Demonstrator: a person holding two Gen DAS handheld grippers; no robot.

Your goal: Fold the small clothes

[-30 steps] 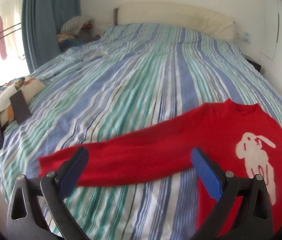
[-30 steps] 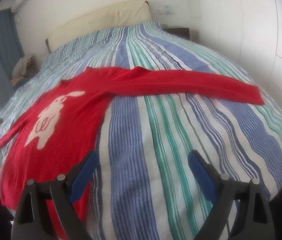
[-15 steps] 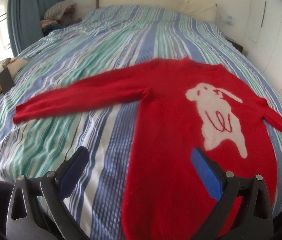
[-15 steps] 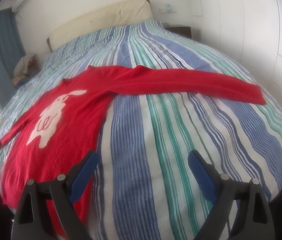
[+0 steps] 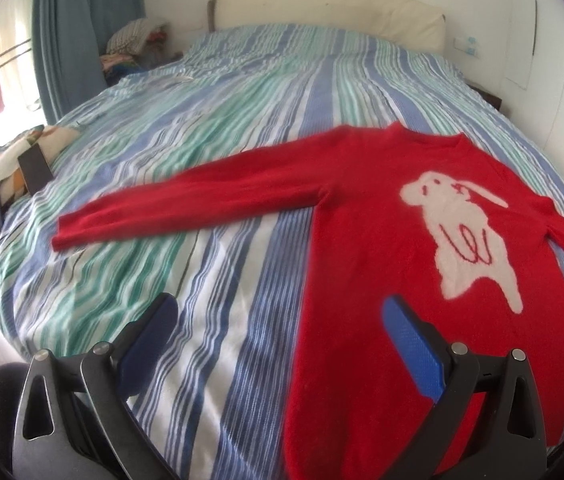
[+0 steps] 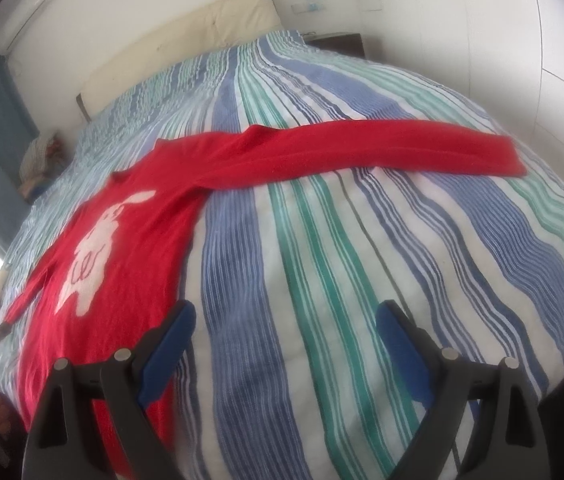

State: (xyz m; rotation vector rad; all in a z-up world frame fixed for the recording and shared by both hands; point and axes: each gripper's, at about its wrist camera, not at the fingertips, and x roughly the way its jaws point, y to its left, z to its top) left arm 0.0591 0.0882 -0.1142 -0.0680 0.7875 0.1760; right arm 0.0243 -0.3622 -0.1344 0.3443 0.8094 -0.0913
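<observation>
We see a red sweater (image 5: 369, 216) spread flat, front up, on the striped bed (image 5: 218, 120), a white rabbit figure (image 5: 465, 236) on its chest; one sleeve (image 5: 186, 200) reaches out straight to the left in the left wrist view, and the other sleeve (image 6: 381, 148) runs out to the right in the right wrist view; our left gripper (image 5: 278, 324) hangs above the sweater's lower edge with its jaws wide and nothing between them; our right gripper (image 6: 285, 328) hangs over bare striped cover just beside the sweater's body, jaws likewise wide and holding nothing; a cream headboard (image 5: 321, 8) stands at the far end.
</observation>
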